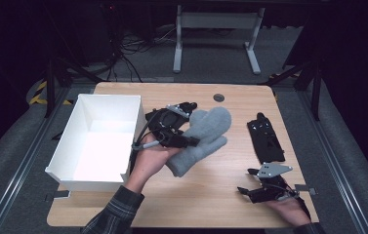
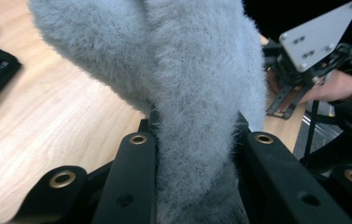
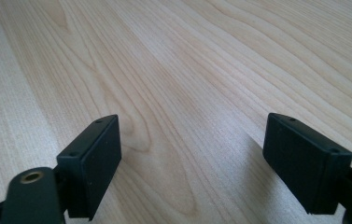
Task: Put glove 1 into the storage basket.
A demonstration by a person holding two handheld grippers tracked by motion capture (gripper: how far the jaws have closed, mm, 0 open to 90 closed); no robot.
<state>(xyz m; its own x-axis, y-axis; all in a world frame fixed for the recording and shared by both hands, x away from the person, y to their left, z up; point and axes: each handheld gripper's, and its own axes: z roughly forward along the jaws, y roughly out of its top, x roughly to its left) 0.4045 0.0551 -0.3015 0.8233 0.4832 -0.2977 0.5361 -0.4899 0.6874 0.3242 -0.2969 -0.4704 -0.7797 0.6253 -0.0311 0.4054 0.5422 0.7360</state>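
Left tongs (image 1: 189, 142): your jaws are clamped on the fuzzy grey knitted mitten (image 1: 202, 139), lifted over the mid tabletop, just right of the white open box (image 1: 62, 146).
Right tongs (image 1: 244, 191): jaws wide with nothing between them, low near the front right edge of the pale wooden tabletop (image 1: 211, 195).
Open room: bare wood between your tongs; the flat black pouch (image 1: 266, 139) lies right.
Writing: none legible.

A dim lab: wooden table (image 1: 211, 195) on rails, cables (image 1: 123, 53) trailing across grey carpet.
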